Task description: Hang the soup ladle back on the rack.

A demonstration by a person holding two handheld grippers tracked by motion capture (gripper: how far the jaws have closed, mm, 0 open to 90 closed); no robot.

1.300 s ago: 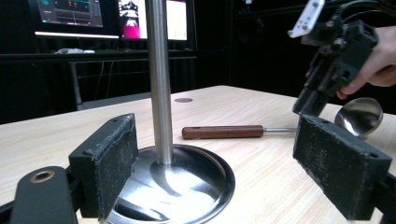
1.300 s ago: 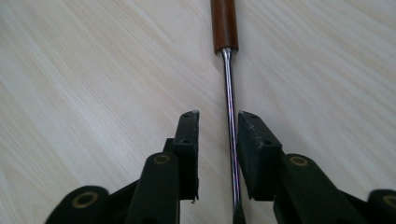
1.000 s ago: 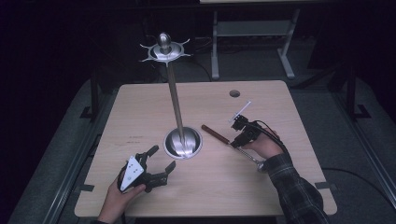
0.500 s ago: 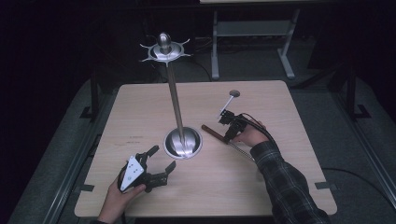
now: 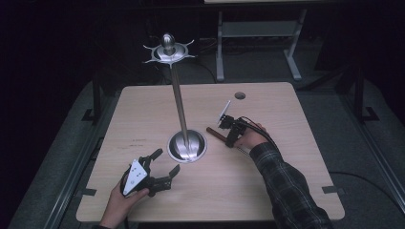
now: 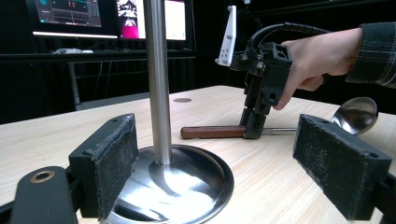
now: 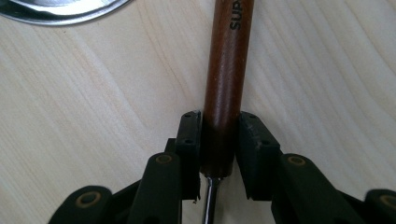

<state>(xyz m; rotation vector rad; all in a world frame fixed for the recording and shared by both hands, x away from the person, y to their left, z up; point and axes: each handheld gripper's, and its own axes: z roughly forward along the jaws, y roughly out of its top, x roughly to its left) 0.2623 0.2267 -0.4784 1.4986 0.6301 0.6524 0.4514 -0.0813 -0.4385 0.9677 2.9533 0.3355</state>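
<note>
A steel stand (image 5: 177, 100) with a round base (image 5: 187, 145) and hooks at its top rises from the table's middle. A ladle lies right of the base, with a brown wooden handle (image 5: 216, 133) and a steel bowl (image 6: 357, 114). My right gripper (image 5: 230, 140) points down onto the handle. Its jaws have just been closing, and the pads now press both sides of the handle (image 7: 229, 70) near its metal end. My left gripper (image 5: 167, 161) rests open near the front edge, aimed at the stand's pole (image 6: 156, 79), with nothing between its pads (image 6: 107, 163).
The wooden table (image 5: 286, 157) has a round cable hole (image 5: 240, 95) at the back right. A metal frame (image 5: 258, 33) stands on the dark floor behind it. Lit monitors (image 6: 70, 16) glow beyond the far side.
The right hand has moved left toward the stand and down, setting its jaws over the ladle's handle. The left hand and gripper have kept still.
</note>
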